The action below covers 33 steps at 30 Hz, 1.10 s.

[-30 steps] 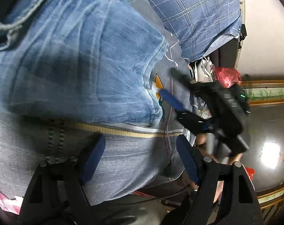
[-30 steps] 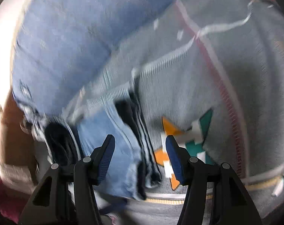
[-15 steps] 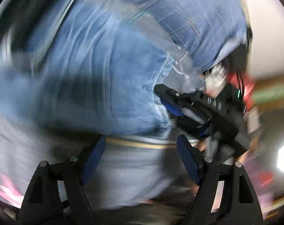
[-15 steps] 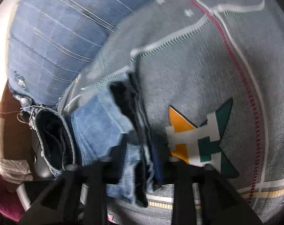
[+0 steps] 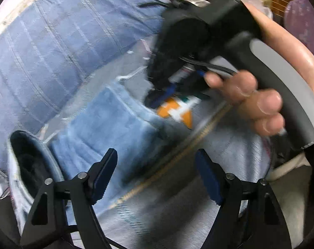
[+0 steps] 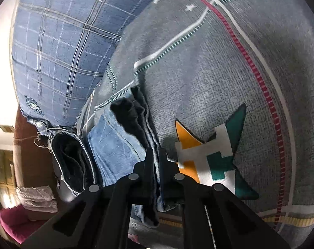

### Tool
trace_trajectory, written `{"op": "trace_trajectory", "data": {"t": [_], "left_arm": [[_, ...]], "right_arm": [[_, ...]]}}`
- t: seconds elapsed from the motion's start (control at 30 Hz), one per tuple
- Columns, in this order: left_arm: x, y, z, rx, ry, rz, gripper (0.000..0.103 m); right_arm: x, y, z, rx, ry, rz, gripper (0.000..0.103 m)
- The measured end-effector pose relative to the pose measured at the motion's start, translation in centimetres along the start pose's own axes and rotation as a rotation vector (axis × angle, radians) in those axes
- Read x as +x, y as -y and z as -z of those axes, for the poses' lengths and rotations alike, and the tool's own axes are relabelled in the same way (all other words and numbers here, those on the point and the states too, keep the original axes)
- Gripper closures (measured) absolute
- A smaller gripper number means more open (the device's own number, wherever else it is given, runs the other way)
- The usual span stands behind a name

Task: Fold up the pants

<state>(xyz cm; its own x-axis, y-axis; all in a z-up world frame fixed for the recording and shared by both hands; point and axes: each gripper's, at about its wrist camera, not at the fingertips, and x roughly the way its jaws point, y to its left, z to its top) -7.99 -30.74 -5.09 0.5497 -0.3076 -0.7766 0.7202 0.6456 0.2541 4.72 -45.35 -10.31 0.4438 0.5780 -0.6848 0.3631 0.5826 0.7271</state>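
Right tool now clamped on jeans.

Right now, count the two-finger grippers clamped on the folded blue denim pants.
1. The right gripper is shut on the folded blue denim pants at their edge beside the orange-and-teal patch. The left gripper hovers open, holding nothing.

Faded denim pants, woven blanket

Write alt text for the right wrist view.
The right gripper is shut on the edge of folded jeans lying on a grey blanket with an orange, white and teal emblem. A blue plaid pillow sits behind.
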Motion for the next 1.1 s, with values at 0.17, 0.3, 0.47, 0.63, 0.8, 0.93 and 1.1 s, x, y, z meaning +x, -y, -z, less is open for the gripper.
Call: {"op": "trace_trajectory", "data": {"t": [0.17, 0.3, 0.47, 0.63, 0.8, 0.93, 1.1], "left_arm": [[3.7, -0.2, 0.4, 0.12, -0.07, -0.101, 0.028], [5.5, 0.0, -0.2, 0.152, -0.059, -0.099, 0.051], [5.1, -3.5, -1.3, -0.005, -0.053, 0.025, 0.09], [2.5, -8.5, -1.1, -0.273, 0.021, 0.172, 0.091], [1.9, -9.4, -0.8, -0.328, 0.044, 0.206, 0.091], [-0.6, -10.0, -0.3, -0.394, 0.085, 0.221, 0.091], [-6.8, -14.4, 1.6, -0.518, 0.233, 0.278, 0.091]], "right_arm": [[0.0, 0.8, -0.3, 0.042, -0.021, -0.051, 0.085], [-0.5, 1.4, -0.4, 0.06, -0.013, -0.05, 0.082], [-1.2, 2.1, -0.5, 0.065, -0.011, -0.066, 0.081], [-2.2, 1.9, -0.4, 0.07, 0.025, -0.121, 0.054], [-1.1, 1.0, 0.0, 0.07, -0.009, -0.194, 0.05], [-1.2, -2.5, 1.5, -0.035, 0.046, -0.145, 0.093], [-5.2, -10.5, 4.5, -0.326, 0.179, -0.209, 0.094]]}}
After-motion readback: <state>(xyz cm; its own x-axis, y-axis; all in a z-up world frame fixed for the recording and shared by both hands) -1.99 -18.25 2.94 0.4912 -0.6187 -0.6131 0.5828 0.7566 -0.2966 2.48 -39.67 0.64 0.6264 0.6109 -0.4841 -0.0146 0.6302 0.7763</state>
